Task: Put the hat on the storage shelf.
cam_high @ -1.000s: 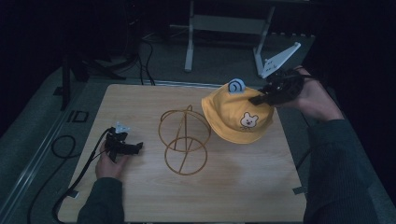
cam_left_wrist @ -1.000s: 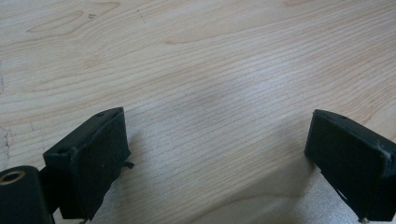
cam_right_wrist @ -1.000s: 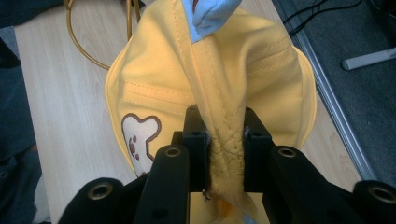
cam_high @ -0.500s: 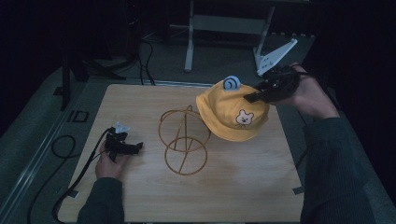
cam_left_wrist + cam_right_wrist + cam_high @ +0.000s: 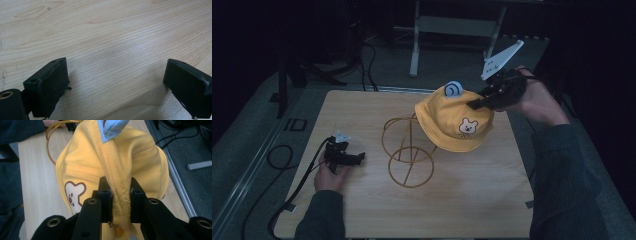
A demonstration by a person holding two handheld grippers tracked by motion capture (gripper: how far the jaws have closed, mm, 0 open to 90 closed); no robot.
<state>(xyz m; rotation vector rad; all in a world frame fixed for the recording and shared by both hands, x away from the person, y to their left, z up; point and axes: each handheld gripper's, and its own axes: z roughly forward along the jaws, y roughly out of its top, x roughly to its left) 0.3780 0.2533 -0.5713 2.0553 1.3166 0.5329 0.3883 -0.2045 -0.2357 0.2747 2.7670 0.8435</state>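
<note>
A yellow child's hat (image 5: 452, 122) with a bear patch and a blue ear hangs in the air over the right middle of the table. My right gripper (image 5: 476, 103) is shut on its crown, and the right gripper view shows the yellow fabric (image 5: 120, 195) pinched between the two black jaws. The hat's left edge reaches the top of a gold wire stand (image 5: 408, 152) made of rings at the table's middle. My left gripper (image 5: 357, 159) rests low at the table's left side, open, with bare wood between its fingers (image 5: 50, 85).
The wooden table (image 5: 362, 210) has a dark floor around it. A black cable (image 5: 299, 185) trails off its left edge. A metal frame leg (image 5: 414, 45) stands behind the table. A grey plate (image 5: 501, 59) rides on my right gripper.
My right gripper has carried the hat left and a little higher, bringing it against the top of the wire stand. The left gripper has stayed put.
</note>
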